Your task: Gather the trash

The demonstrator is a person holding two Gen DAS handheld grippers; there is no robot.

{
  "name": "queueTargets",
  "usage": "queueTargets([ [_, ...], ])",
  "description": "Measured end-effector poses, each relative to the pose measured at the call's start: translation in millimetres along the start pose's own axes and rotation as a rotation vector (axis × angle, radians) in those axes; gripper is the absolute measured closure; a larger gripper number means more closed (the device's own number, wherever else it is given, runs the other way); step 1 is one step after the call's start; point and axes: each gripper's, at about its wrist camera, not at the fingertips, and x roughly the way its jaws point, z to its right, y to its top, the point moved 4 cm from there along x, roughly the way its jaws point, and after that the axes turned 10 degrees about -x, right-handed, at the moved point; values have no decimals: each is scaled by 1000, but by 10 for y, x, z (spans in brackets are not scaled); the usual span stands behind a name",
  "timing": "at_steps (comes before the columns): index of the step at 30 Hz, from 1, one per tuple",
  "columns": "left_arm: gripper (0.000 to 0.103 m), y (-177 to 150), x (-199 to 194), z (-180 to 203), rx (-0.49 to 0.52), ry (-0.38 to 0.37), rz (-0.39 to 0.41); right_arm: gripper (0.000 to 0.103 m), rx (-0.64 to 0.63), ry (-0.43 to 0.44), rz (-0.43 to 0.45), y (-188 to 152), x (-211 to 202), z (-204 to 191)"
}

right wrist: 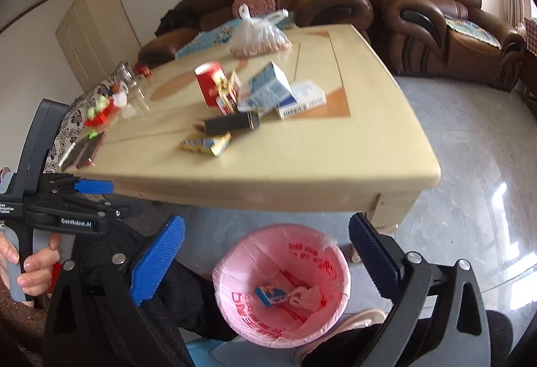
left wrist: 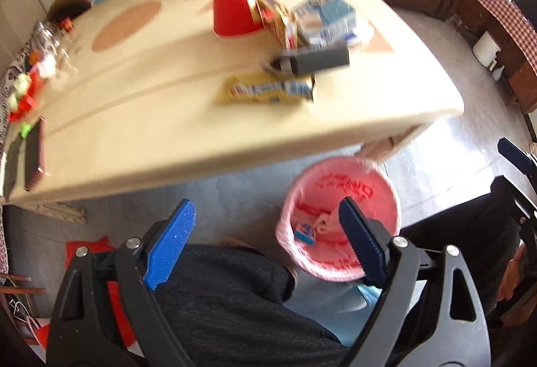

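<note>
Now, nearest of all, the left gripper (left wrist: 266, 212) is seen with its blue pads spread wide apart and nothing caught between them, above a lap in dark grey trousers (left wrist: 228, 293). The right gripper (right wrist: 266, 232) is likewise held wide open and empty, and in its view the left gripper (right wrist: 94, 187) is caught side-on at the left edge, its handle wrapped by a hand (right wrist: 30, 263).

Just below the pads, on the floor by the table's near corner, a bin lined with a pink bag (right wrist: 302, 253) is seen. Inside it a small blue packet (right wrist: 270, 295) and a crumpled pale scrap (right wrist: 307, 296) are already lying, close together at the bottom.

Beyond, the cream table (right wrist: 268, 172) is spread with the remaining litter: a yellow snack wrapper (right wrist: 206, 144) nearest the edge, a dark box (right wrist: 231, 125) lying flat just behind it, then a red paper cup (right wrist: 209, 83) turned upside down, a tilted blue-and-white carton (right wrist: 268, 85) and a flat white box (right wrist: 303, 102). A clear plastic bag (right wrist: 258, 36) is set at the far side.

Farthest off, brown leather sofas (right wrist: 419, 11) are lined along the wall.
</note>
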Motion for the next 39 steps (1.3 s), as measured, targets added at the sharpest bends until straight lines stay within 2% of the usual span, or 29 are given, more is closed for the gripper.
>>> queueTargets([
  [2,14,227,-272,-54,8,15,60,7,-5,7,38,246,-135,17],
  [4,14,459,-510,-96,9,-9,93,7,-26,16,83,473,-280,-7],
  [9,14,982,-924,-193,35,-6,101,7,-170,-30,135,1042,-605,-186],
  [14,14,1408,-1083,-186,85,25,50,7,-335,-119,210,1398,-852,-360],
  [20,13,1763,-886,-170,89,40,-50,7,-516,-168,178,1553,-722,-480],
  [22,13,1846,-796,-159,84,29,-72,7,-549,-151,154,1570,-634,-507],
  [27,13,2022,-619,-65,108,31,-89,7,-575,-108,111,1586,-426,-512],
  [32,13,2150,-336,5,118,34,-152,7,-605,-86,70,1579,-136,-482],
  [39,13,2252,1,95,135,30,-200,7,-644,-77,-9,1522,284,-408],
])
